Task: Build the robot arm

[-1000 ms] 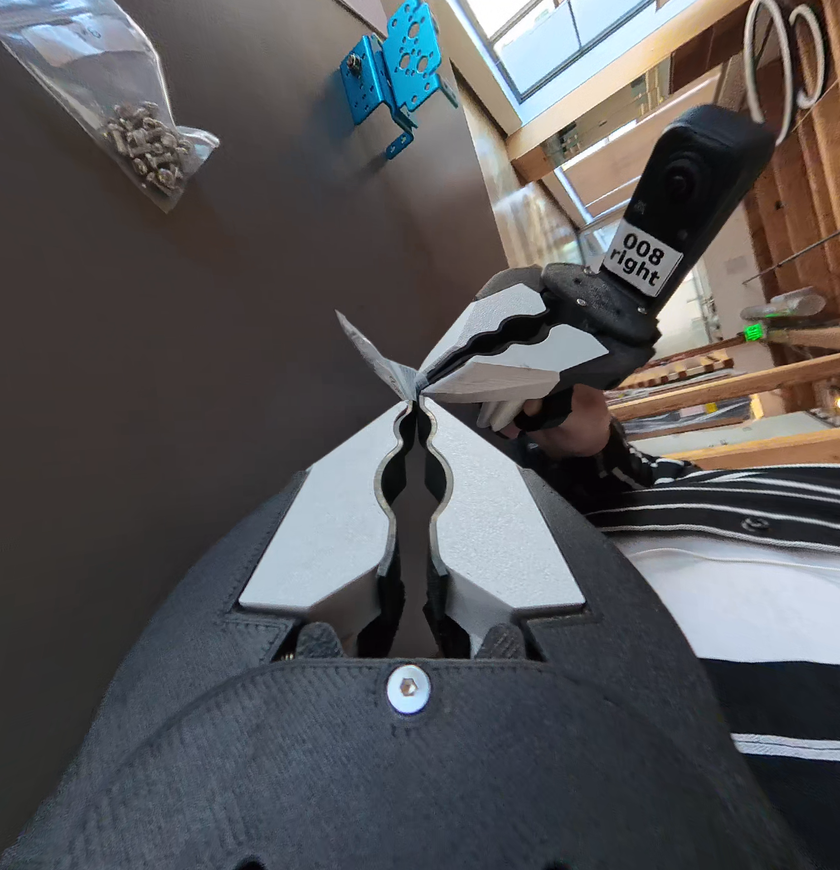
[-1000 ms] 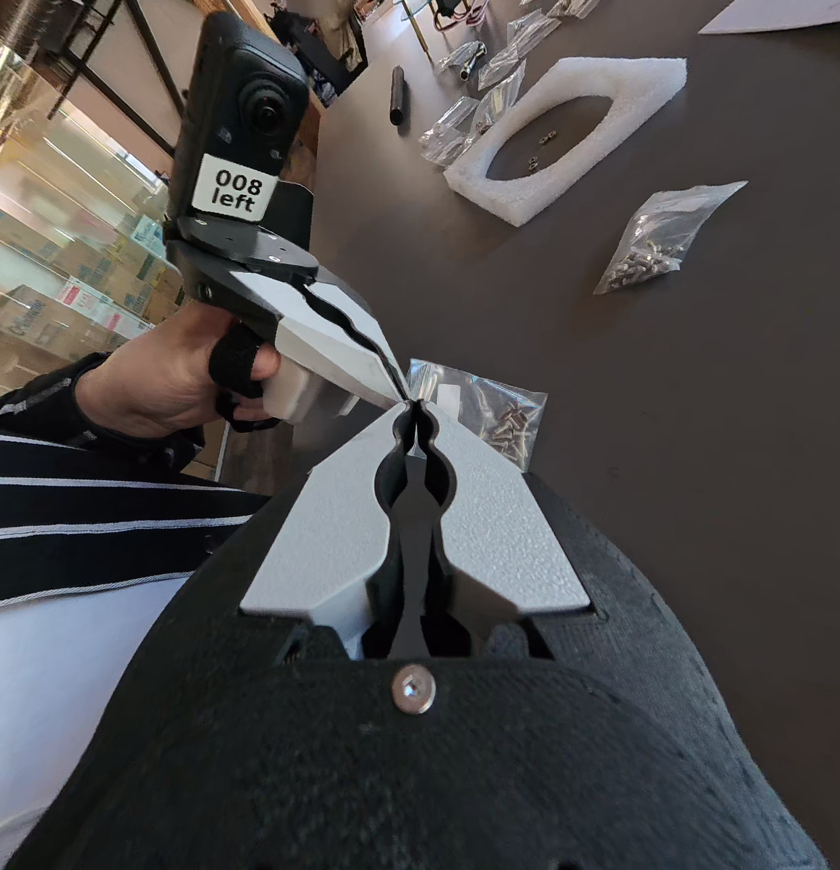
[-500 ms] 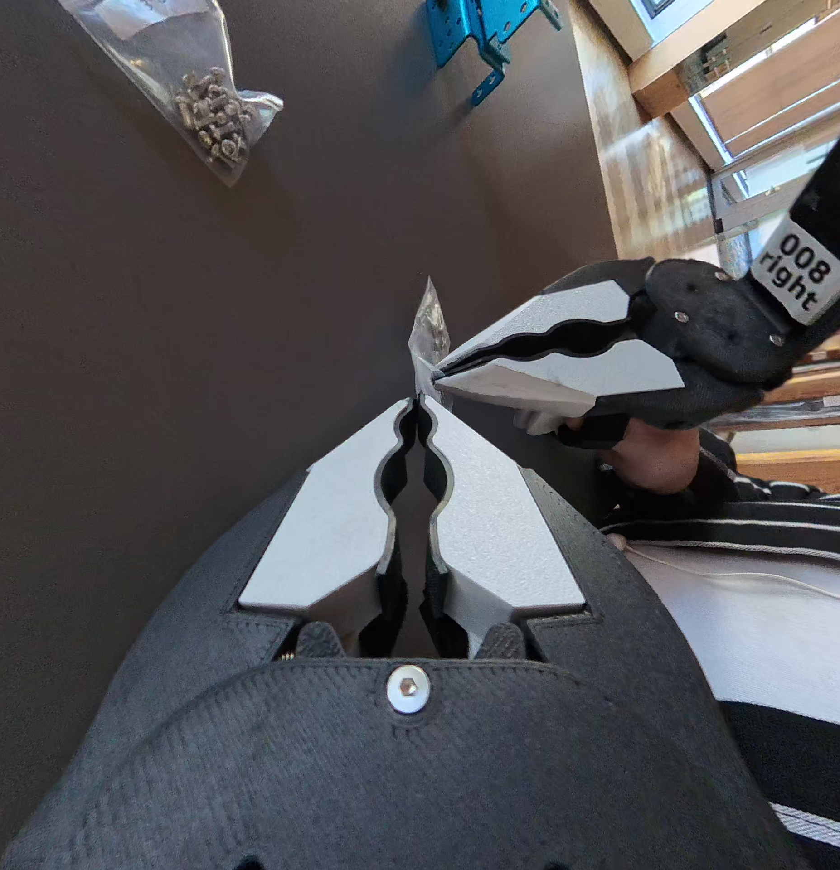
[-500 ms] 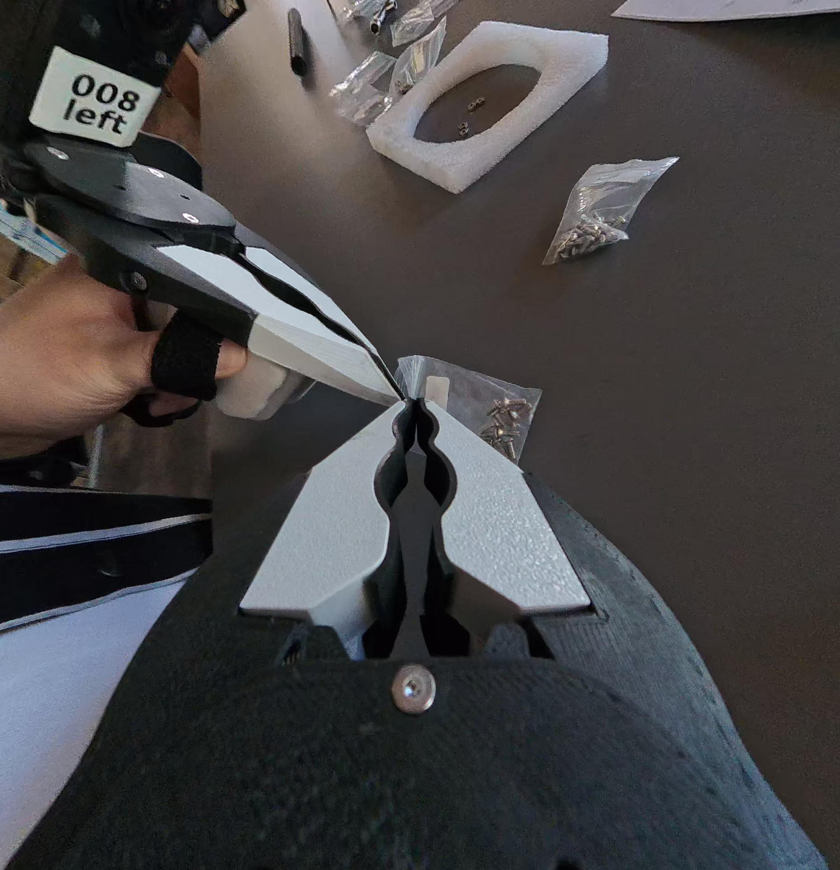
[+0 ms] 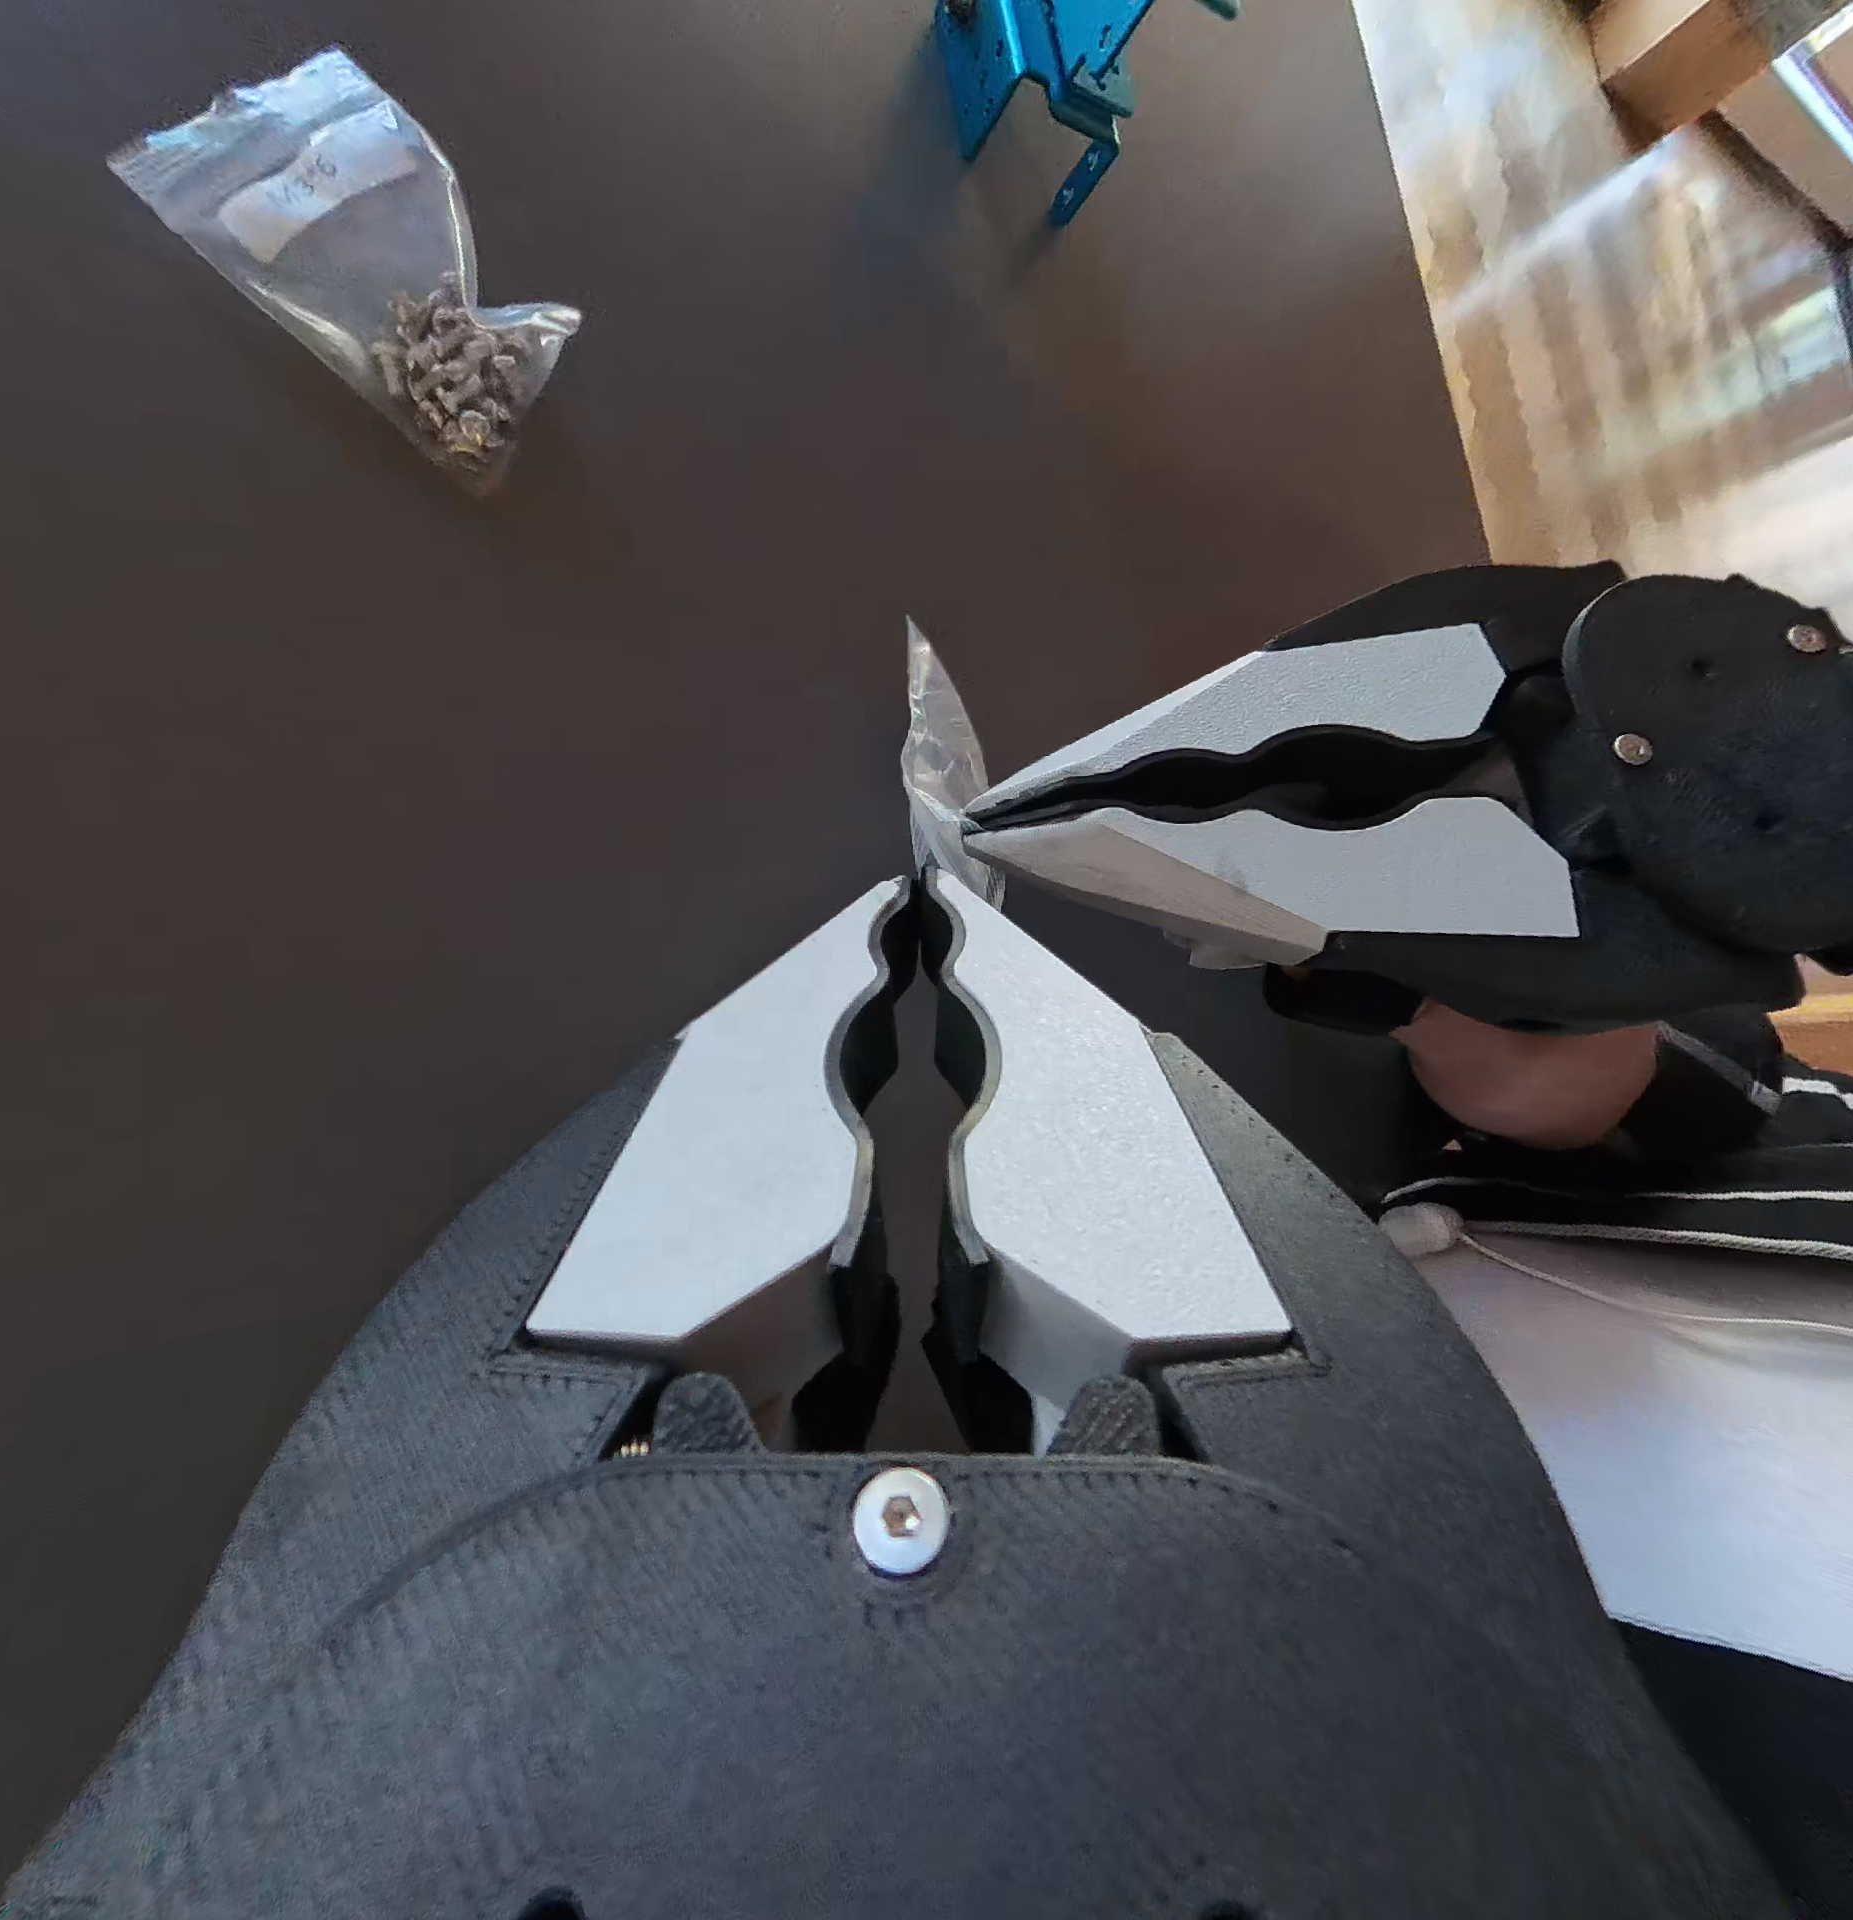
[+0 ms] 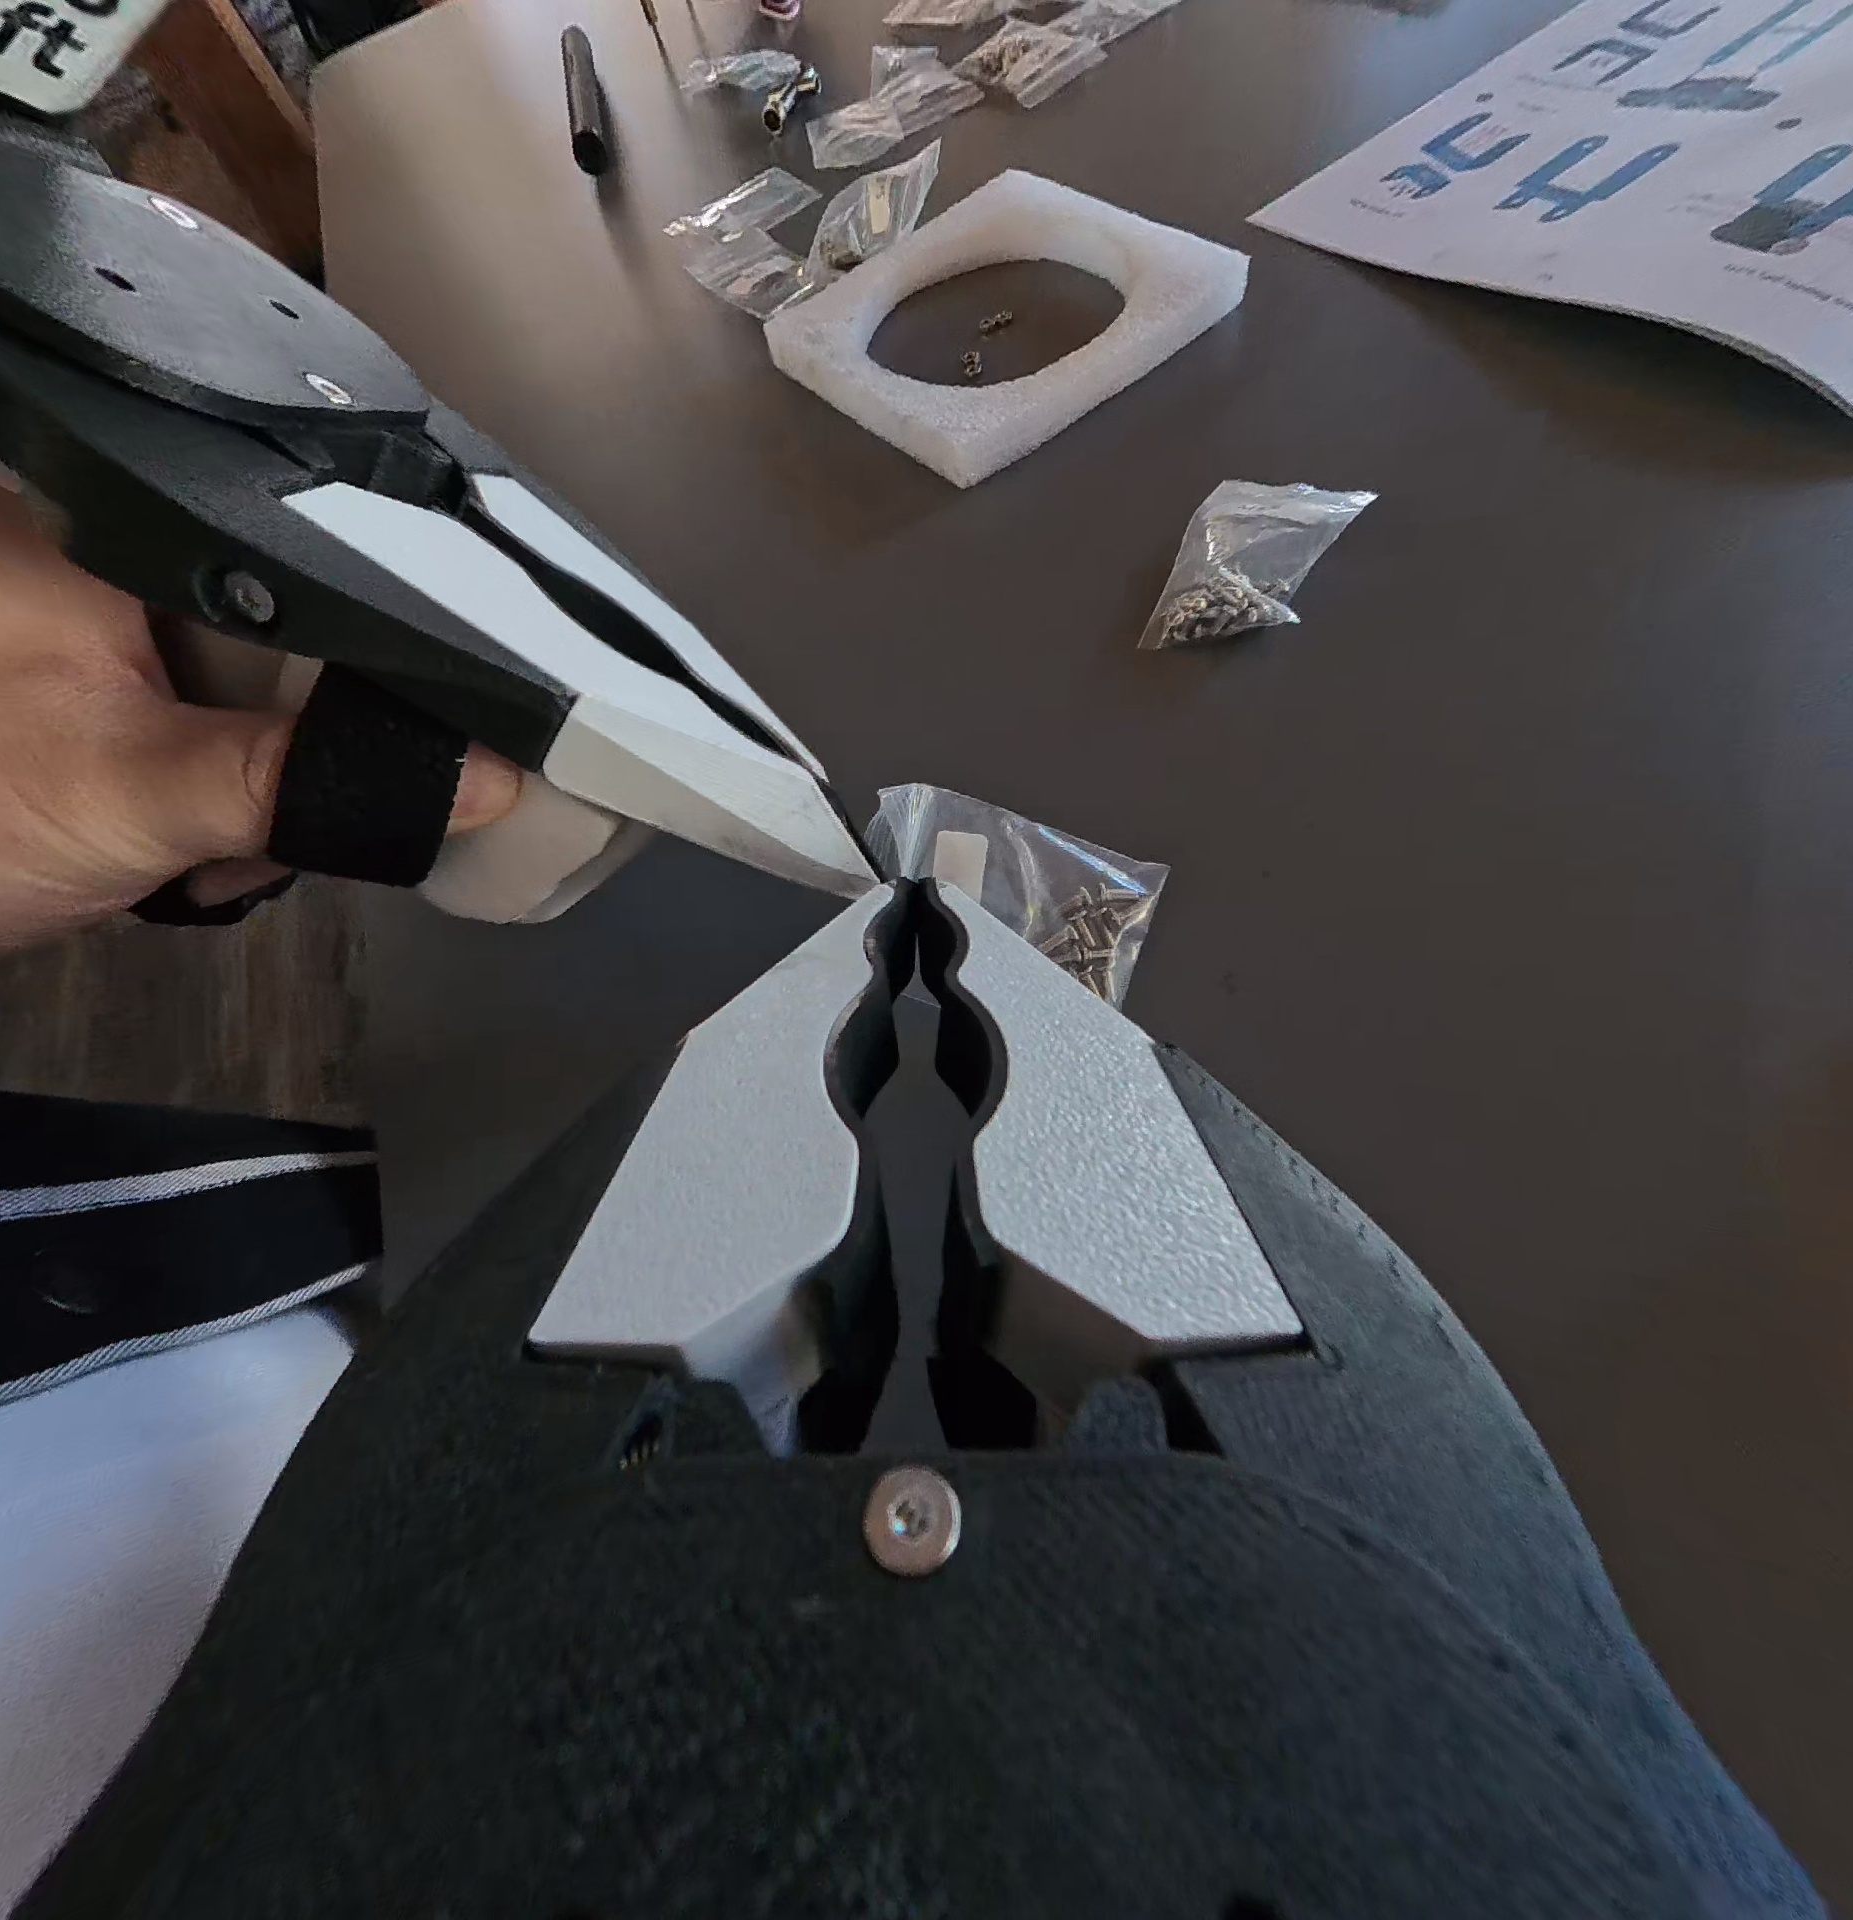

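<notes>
A small clear plastic bag of screws [image 6: 1047, 894] hangs between both grippers above the dark table [image 6: 1421, 935]. My right gripper [image 6: 917, 885] is shut on the bag's top edge. My left gripper [image 5: 920, 883] is shut on the same edge right beside it. In the left wrist view the bag [image 5: 937, 738] shows edge-on, sticking up past the tips, and the right gripper [image 5: 969, 821] comes in from the right. In the right wrist view the left gripper [image 6: 860, 868] comes in from the left, held by a hand [image 6: 91, 769].
A second bag of screws [image 5: 382, 291] [image 6: 1244, 566] lies on the table. A blue metal bracket [image 5: 1047, 73] sits at the far edge. A white foam frame [image 6: 1005, 332], several small bags [image 6: 797, 208], a black rod [image 6: 586, 99] and a printed sheet [image 6: 1628, 187] lie farther off. The tips of both grippers are at nearly the same place.
Both grippers have come lower and closer over the table with the bag pinched between them. The bag now stands more edge-on to the left wrist camera.
</notes>
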`<state>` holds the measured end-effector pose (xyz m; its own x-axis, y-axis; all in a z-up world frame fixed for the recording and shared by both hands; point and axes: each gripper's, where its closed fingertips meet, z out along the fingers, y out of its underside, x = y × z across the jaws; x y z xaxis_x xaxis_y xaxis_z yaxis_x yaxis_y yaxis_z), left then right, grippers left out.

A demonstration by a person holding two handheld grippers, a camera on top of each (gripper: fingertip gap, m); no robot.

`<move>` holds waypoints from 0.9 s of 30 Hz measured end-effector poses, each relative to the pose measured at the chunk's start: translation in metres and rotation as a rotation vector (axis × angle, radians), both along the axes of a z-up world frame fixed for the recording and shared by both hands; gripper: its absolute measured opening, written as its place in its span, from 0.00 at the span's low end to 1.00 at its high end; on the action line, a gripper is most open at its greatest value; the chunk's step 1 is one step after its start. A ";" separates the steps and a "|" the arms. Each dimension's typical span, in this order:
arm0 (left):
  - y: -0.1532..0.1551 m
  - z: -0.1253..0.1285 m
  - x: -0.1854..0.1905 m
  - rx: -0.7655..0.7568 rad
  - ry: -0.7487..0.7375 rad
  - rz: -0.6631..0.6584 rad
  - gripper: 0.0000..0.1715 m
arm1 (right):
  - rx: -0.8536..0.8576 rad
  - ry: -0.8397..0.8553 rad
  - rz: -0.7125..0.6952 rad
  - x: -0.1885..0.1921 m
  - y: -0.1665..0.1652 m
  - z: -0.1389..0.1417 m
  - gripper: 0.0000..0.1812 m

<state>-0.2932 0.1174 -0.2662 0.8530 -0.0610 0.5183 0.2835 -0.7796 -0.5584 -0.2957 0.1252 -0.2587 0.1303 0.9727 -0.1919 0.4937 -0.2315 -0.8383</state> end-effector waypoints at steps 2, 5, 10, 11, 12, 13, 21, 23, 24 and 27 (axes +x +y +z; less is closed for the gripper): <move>0.000 0.001 0.001 -0.003 0.000 -0.001 0.00 | -0.010 0.007 -0.004 0.001 0.001 0.000 0.00; 0.001 0.007 0.002 0.027 0.037 -0.024 0.00 | -0.054 0.066 0.015 0.000 0.000 0.004 0.00; 0.000 0.017 0.008 0.034 0.109 -0.076 0.00 | -0.086 0.110 0.052 0.001 -0.002 0.009 0.01; -0.001 0.018 0.009 0.034 0.119 -0.087 0.00 | -0.097 0.124 0.065 0.001 -0.002 0.010 0.02; -0.002 0.020 0.009 0.035 0.128 -0.100 0.00 | -0.114 0.137 0.079 0.002 -0.003 0.012 0.01; -0.003 0.022 0.010 0.035 0.137 -0.116 0.00 | -0.140 0.148 0.096 0.003 -0.005 0.014 0.01; -0.011 0.033 0.018 0.054 0.201 -0.258 0.00 | -0.352 0.234 0.217 0.009 -0.018 0.026 0.00; -0.012 0.034 0.020 0.050 0.196 -0.280 0.00 | -0.382 0.230 0.234 0.011 -0.019 0.026 0.00; -0.012 0.032 0.020 0.044 0.192 -0.283 0.00 | -0.377 0.210 0.224 0.012 -0.018 0.024 0.00; -0.004 0.028 0.014 0.030 0.176 -0.235 0.00 | -0.292 0.188 0.137 0.008 -0.008 0.020 0.00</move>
<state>-0.2791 0.1130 -0.2387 0.8901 -0.2810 0.3588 -0.0061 -0.7946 -0.6071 -0.2876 0.1170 -0.2389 -0.0608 0.8796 -0.4719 0.3802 -0.4167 -0.8257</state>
